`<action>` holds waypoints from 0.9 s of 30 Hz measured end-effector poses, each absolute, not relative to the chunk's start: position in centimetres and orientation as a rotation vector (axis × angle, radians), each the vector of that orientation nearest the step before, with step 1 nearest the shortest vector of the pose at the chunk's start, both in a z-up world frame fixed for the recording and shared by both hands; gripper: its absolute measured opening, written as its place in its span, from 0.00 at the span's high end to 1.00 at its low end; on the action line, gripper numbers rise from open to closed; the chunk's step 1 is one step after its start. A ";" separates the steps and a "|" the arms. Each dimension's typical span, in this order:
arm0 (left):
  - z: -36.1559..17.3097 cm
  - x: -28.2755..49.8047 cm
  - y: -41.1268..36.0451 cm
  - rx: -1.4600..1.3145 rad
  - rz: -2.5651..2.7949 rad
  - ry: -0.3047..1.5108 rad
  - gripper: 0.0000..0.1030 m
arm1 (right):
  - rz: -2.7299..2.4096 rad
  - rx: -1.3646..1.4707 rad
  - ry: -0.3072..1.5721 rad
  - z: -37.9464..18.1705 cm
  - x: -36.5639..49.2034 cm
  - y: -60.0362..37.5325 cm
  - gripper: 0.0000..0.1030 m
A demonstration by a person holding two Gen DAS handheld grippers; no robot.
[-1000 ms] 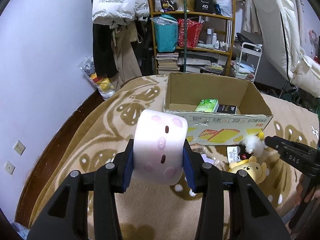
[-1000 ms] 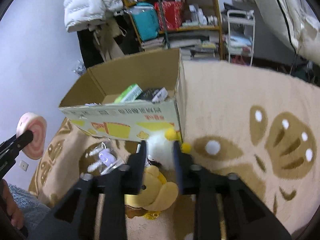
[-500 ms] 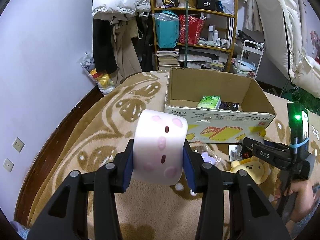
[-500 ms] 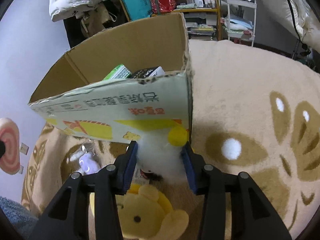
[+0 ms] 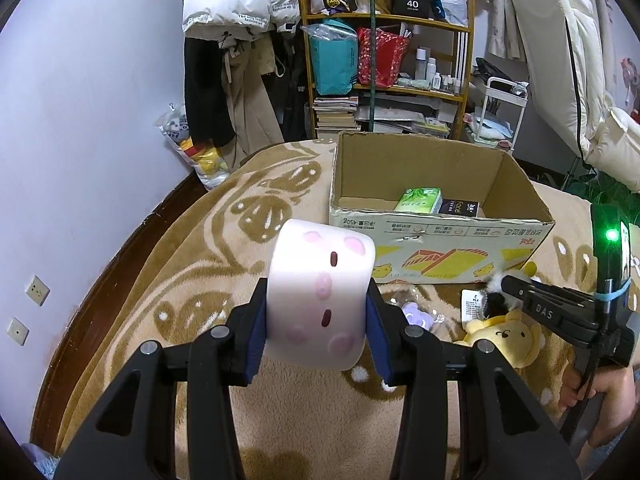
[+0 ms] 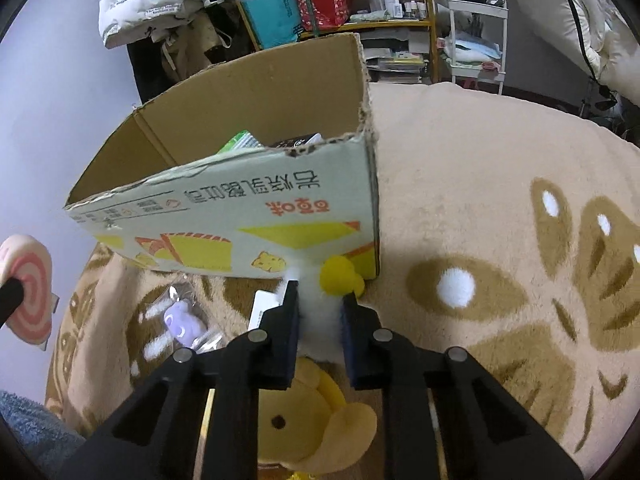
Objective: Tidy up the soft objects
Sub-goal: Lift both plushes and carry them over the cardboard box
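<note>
Pink-spotted white roll-shaped plush cushion (image 5: 320, 292) sits clamped between the blue-padded fingers of our left gripper (image 5: 318, 332), raised above the beige and brown patterned fleece blanket (image 5: 168, 280); from the right wrist view its pink spiral end face (image 6: 26, 284) shows at the far left edge. Our right gripper (image 6: 319, 320) is closed on a fluffy white plush toy with a yellow pompom (image 6: 320, 300), which is squeezed narrow between the pads and lies just in front of the near right corner of the open brown cardboard box with yellow printed graphics (image 6: 224, 216). We cannot tell whether the white plush is touching the box wall. Inside the box we see a green tissue pack (image 5: 418, 200) beside a black packet (image 5: 460, 206), both flat on the box floor. On the blanket in front of the box lie a yellow bear plush toy (image 6: 304, 412), directly under our right gripper, a small purple figure in a clear wrapper (image 6: 182, 320) to its left, and a white paper tag (image 6: 264, 308) between them. From the left wrist view, our right gripper (image 5: 500, 286) reaches in from the right edge, above the yellow bear.
</note>
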State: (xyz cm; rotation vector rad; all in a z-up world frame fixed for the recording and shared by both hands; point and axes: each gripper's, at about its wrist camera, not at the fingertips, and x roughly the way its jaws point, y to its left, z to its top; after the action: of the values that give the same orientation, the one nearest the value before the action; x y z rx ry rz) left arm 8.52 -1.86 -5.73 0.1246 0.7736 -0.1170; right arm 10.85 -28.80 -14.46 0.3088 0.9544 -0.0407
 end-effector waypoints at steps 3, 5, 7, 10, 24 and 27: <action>-5.7 8.5 -1.9 0.125 -0.116 0.770 0.59 | -0.027 0.330 0.941 -14.2 10.7 -29.0 0.85; -5.6 8.5 -1.9 0.124 -0.114 0.769 0.59 | -0.016 0.337 0.924 -13.8 10.3 -29.0 0.87; -5.6 8.4 -1.9 0.120 -0.112 0.767 0.59 | -0.008 0.329 0.904 -13.2 9.9 -28.9 0.88; -5.5 8.4 -1.9 0.119 -0.111 0.765 0.59 | 0.001 0.318 0.881 -12.3 9.4 -28.3 0.92; -4.2 8.0 -1.8 0.115 -0.114 0.733 0.59 | 0.032 0.312 0.711 -5.8 6.6 -28.3 0.96; -3.5 7.7 -2.0 0.134 -0.102 0.700 0.59 | 0.041 0.301 0.655 -3.5 6.1 -28.4 0.96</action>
State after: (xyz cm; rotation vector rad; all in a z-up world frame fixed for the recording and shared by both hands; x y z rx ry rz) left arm 7.69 -2.01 -3.48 0.1341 0.7002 -0.1020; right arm 6.11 -28.37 -3.50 0.3009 0.6555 0.0412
